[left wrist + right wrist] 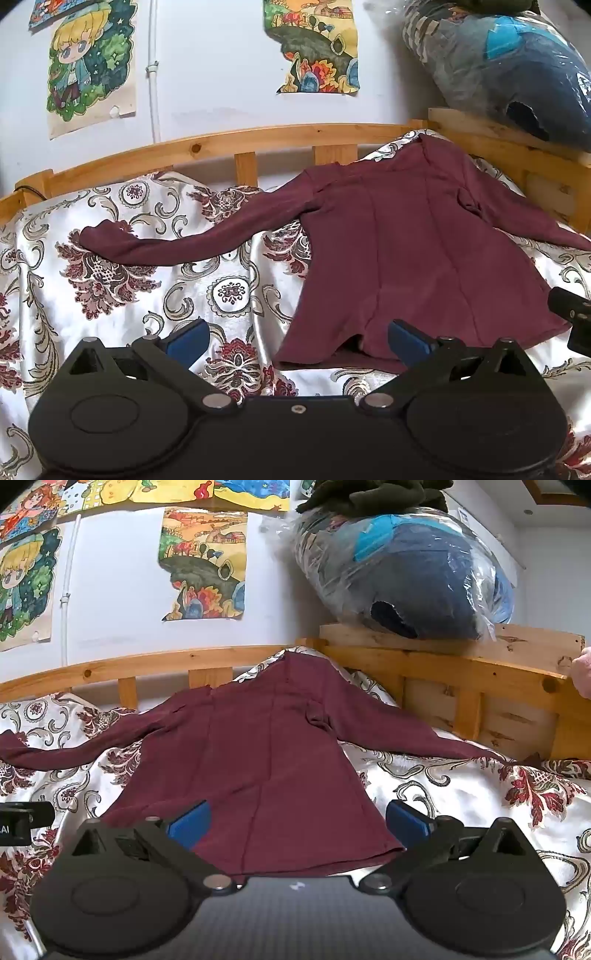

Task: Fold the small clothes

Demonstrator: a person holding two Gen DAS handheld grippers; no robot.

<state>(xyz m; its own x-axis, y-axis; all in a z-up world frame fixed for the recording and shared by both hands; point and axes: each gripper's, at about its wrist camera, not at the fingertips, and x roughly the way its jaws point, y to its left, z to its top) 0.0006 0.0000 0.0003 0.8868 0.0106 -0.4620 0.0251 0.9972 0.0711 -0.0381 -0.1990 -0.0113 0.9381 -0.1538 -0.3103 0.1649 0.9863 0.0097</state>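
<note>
A maroon long-sleeved top (406, 251) lies spread flat on a floral bedspread (110, 295), neck toward the far corner, hem toward me. Its left sleeve (177, 243) stretches out to the left and its right sleeve (406, 734) to the right. My left gripper (299, 338) is open and empty, just above the hem's left corner. My right gripper (297, 821) is open and empty, over the hem's right part, with the hem's right corner (395, 849) by its right finger. The top (258, 760) also shows in the right wrist view.
A wooden bed rail (221, 144) runs along the back and the right side (461, 672). A plastic-wrapped blue bundle (406, 576) sits on the right rail's ledge. Posters hang on the white wall (214, 74). The other gripper's body shows at the edge of each view (576, 317) (22, 821).
</note>
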